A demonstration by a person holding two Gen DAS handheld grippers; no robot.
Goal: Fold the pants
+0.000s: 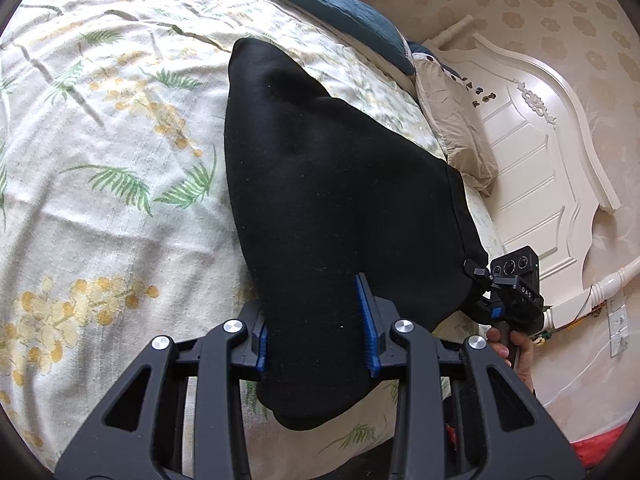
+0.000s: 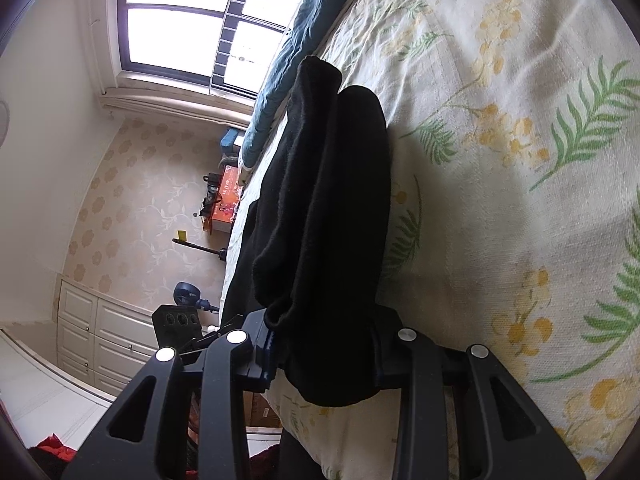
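Black pants (image 1: pixel 320 184) are held up over the bed (image 1: pixel 100 200), gripped at the near end by both grippers. In the left wrist view, the left gripper (image 1: pixel 318 334) is seen with its fingers (image 1: pixel 366 320) closed partway on a thick bunch of the black fabric; blue pads are pressed against the cloth on both sides, and a lump of cloth hangs below the fingers. The fabric is spread into a wide dark panel stretching away toward the far part of the bed, its far end resting on the floral sheet. The right gripper (image 1: pixel 480 276) is seen at the panel's right corner, clamped on the edge, with the person's hand (image 1: pixel 516 348) on its handle.

In the right wrist view, the right gripper (image 2: pixel 324 340) is closed on a thick fold of the pants (image 2: pixel 332 200), cloth filling the gap between the fingers. The pants are seen in long folded ridges running away along the bed edge. The left gripper's body (image 2: pixel 176 322) is visible at lower left; its fingertips cannot be made out there.

A blue quilt (image 1: pixel 340 0) lies along the far side of the bed. A beige pillow (image 1: pixel 452 120) is placed against the white headboard (image 1: pixel 540 140). A window (image 2: pixel 192 20) is seen above patterned wallpaper.
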